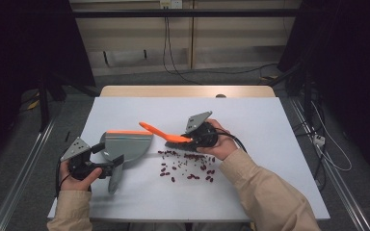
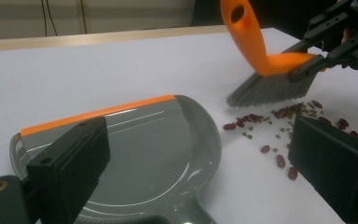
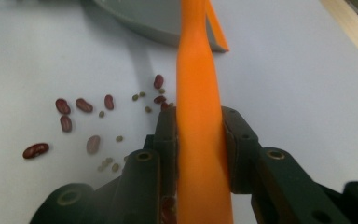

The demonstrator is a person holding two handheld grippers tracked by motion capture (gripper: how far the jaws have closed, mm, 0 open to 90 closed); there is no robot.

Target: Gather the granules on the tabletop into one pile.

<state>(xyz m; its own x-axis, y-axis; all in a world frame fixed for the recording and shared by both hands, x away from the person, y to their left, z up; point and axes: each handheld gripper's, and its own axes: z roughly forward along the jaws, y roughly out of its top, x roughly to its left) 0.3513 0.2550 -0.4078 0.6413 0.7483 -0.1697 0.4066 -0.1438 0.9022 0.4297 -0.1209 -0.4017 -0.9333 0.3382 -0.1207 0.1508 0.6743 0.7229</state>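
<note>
The white desk [image 1: 270, 144] sits on a grey floor, with a pale panelled wall and hanging cables at 12 o'clock and dark curtains to either side. On the desk, toward 9 o'clock of centre, lies a grey dustpan [image 1: 125, 146] with an orange front lip, its handle pointing toward 6 o'clock. The left tongs [image 1: 107, 169] stand wide open astride that handle; in the left gripper view the two black jaws flank the pan, and contact with it cannot be confirmed. The right tongs [image 1: 189, 139] are closed on the orange handle of a hand brush [image 2: 265, 65], both jaws pressed flat against it in the right gripper view; the grey bristles point down at the desk just beside the spill. Red beans [image 1: 188, 166] with smaller green ones are scattered at 6 o'clock of the brush, at 3 o'clock of the dustpan and apart from it.
</note>
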